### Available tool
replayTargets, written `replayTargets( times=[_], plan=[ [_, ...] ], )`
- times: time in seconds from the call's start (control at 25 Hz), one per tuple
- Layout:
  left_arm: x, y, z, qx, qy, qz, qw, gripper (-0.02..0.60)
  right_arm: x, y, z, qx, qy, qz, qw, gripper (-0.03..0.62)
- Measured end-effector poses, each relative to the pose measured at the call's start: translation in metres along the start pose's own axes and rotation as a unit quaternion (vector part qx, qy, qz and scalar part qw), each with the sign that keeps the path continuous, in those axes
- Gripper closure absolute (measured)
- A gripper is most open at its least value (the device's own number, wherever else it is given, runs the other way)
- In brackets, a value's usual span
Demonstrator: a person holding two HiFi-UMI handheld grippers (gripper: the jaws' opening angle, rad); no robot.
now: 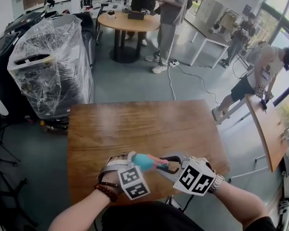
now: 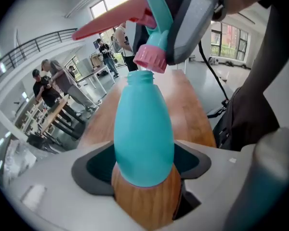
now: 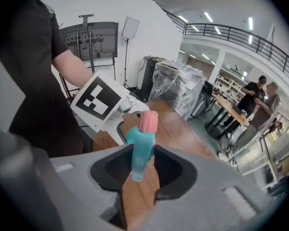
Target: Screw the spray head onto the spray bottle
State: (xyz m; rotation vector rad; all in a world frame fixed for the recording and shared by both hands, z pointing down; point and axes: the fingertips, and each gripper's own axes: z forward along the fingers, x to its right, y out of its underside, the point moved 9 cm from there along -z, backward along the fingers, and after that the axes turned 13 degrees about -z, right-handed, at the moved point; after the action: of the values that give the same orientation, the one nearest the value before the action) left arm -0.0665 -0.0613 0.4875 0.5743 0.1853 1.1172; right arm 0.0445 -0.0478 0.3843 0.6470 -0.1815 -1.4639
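In the head view both grippers meet at the bottom centre, over the near edge of the wooden table (image 1: 135,129). Bare tabletop stretches above them. A plastic-wrapped machine (image 1: 50,66) stands off the table's upper left corner, and a second table (image 1: 267,129) lies at the right edge. The left gripper (image 2: 143,174) is clamped on the teal spray bottle (image 2: 143,134). The right gripper (image 3: 143,170), angled downward, grips the spray head (image 3: 140,138), whose pink collar sits tilted just over the bottle's open neck.
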Motion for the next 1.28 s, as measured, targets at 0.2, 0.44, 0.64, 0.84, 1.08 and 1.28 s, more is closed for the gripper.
replayTargets(
  times=[0.2, 0.44, 0.64, 0.84, 1.08, 1.28],
  plan=[
    [0.0, 0.003, -0.002, -0.012, -0.062, 0.069, 0.9956, 0.187, 0.0, -0.001, 0.002, -0.008, -0.021, -0.017, 1.0, 0.477],
    [0.007, -0.002, -0.006, -0.013, -0.12, 0.148, 0.9816, 0.187, -0.004, -0.004, 0.005, -0.037, -0.052, -0.058, 0.996, 0.477],
    [0.009, -0.002, -0.008, -0.005, -0.131, 0.154, 0.9793, 0.189, -0.003, -0.004, 0.004, -0.037, -0.064, -0.062, 0.995, 0.477],
    [0.006, -0.001, -0.007, -0.003, -0.155, 0.136, 0.9784, 0.193, 0.012, 0.013, 0.009, 0.035, -0.085, 0.19, 0.977, 0.477],
    [0.004, -0.003, -0.006, -0.006, -0.169, 0.117, 0.9785, 0.195, 0.012, 0.051, 0.018, 0.167, -0.115, 0.579, 0.79, 0.476],
    [0.002, -0.007, -0.007, 0.002, -0.193, 0.107, 0.9753, 0.195, 0.008, 0.063, 0.02, 0.199, -0.078, 0.663, 0.718, 0.473]
  ],
)
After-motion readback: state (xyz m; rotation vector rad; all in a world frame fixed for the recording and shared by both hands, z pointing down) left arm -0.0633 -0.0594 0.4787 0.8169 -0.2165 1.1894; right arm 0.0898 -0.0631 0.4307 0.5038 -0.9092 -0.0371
